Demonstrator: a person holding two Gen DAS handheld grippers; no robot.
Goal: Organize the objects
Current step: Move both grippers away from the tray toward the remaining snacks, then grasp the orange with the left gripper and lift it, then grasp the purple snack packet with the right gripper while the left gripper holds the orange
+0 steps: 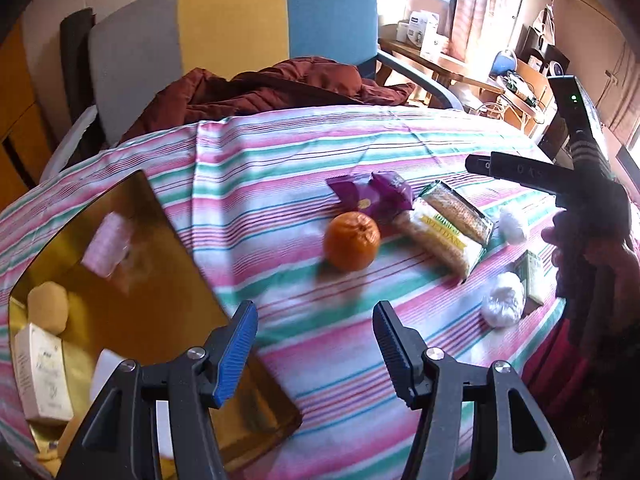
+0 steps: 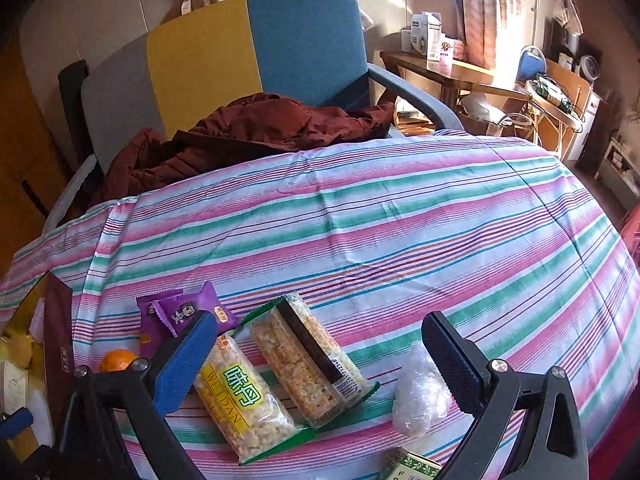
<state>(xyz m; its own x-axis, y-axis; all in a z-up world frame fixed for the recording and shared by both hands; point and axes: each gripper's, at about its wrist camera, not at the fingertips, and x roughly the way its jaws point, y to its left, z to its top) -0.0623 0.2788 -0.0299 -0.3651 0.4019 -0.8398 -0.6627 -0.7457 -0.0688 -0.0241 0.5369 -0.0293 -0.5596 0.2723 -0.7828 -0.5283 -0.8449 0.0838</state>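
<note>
Hovering both grippers open and empty, I am lining the left gripper on the orange at mid-frame, aiming to close gently and carry it to the box lower left.

Black fingers, blue ribbed pads, silver screws.

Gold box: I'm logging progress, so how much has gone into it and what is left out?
Done: the gold box already holds several small items. In hand: nothing; left gripper and right gripper are both open. Left on the striped cloth: orange, purple packets, rice-cake packs, white bundles.
</note>
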